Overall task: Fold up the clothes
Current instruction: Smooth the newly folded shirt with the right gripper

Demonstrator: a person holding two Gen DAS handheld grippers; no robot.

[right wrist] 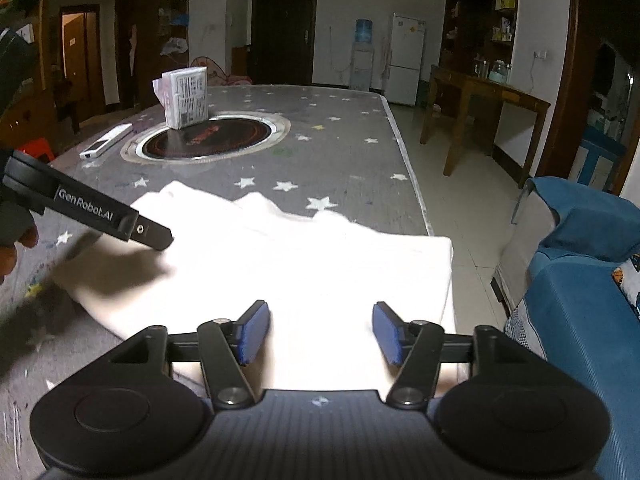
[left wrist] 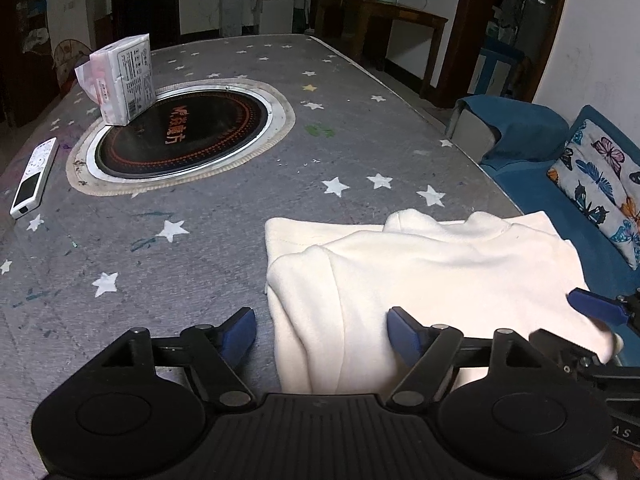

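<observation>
Jaws released on both sides, white top lying folded on the worktop

Left gripper (left wrist: 321,330) and right gripper (right wrist: 321,332) both hang parted over the near edge of the white top (left wrist: 408,272), gripping nothing, so I'd guess a fold was just laid down. It sits at 5 o'clock on the worktop (left wrist: 200,248), well apart from the tissue pack (left wrist: 120,80) and remote (left wrist: 34,178) at 10 o'clock, leaving folding room.
</observation>
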